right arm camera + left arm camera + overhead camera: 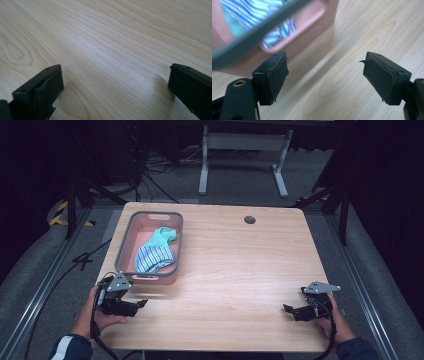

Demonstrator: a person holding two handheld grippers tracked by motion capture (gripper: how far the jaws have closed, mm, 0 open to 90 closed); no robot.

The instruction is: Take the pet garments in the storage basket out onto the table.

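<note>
Wooden bench (pixel 235 270): striped sock (pixel 154 254) already lies in pink basket (pixel 125 237); left gripper (pixel 141 304) and right gripper (pixel 287 309) gape empty, apparently finished.

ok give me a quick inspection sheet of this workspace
surface: wooden table, bare apart from a round hole near the far edge
job's things: pink basket with grey rim at far left, striped sock lying inside
clutter: nothing seen
grippers: left tongs open, empty, beside the basket; right tongs open, empty, over bare wood
cables: black leads on the floor behind the table
surroundings: grey carpet, white desk frame
</note>
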